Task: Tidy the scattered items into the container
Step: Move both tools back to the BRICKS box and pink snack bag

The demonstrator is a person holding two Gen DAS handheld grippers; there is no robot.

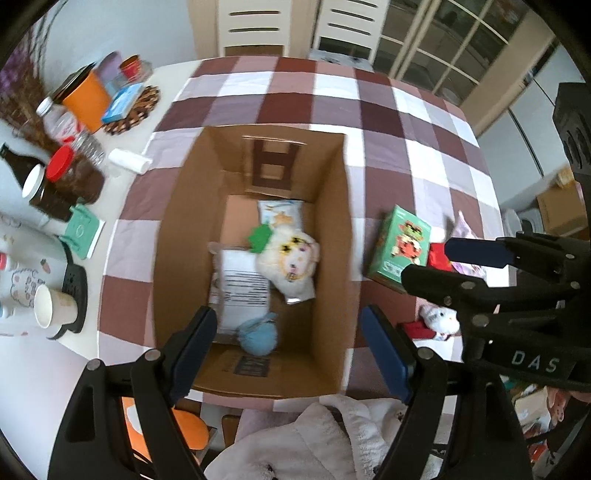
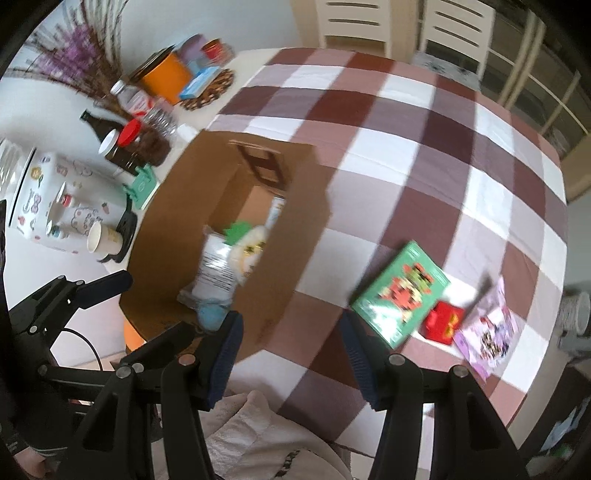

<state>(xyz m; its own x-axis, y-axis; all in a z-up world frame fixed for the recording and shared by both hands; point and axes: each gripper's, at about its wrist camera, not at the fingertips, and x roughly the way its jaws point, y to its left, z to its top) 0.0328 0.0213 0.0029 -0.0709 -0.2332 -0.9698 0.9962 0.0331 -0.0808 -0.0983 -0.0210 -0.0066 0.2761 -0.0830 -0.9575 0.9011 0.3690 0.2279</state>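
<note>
An open cardboard box (image 1: 332, 206) (image 2: 295, 236) stands on the checked tablecloth. Inside lie a white plush toy (image 1: 291, 258), a white packet (image 1: 240, 288), a snack bag (image 1: 280, 214) and a blue ball (image 1: 258, 334). My left gripper (image 1: 288, 347) is open and empty above the box's near end. My right gripper (image 2: 291, 354) is open and empty, right of the box; it shows in the left wrist view (image 1: 439, 262) too. A green box (image 2: 400, 291) (image 1: 400, 249), a red item (image 2: 443, 321), a pink packet (image 2: 487, 328) and a small white plush (image 1: 441, 319) lie on the cloth right of the box.
Left of the cloth stand jars, bottles, an orange cup (image 1: 86, 98), a paper cup (image 1: 51, 306) and a white patterned container (image 2: 55, 199). Chairs (image 1: 251, 26) stand behind the table. A white fluffy garment (image 1: 314, 443) is at the near edge.
</note>
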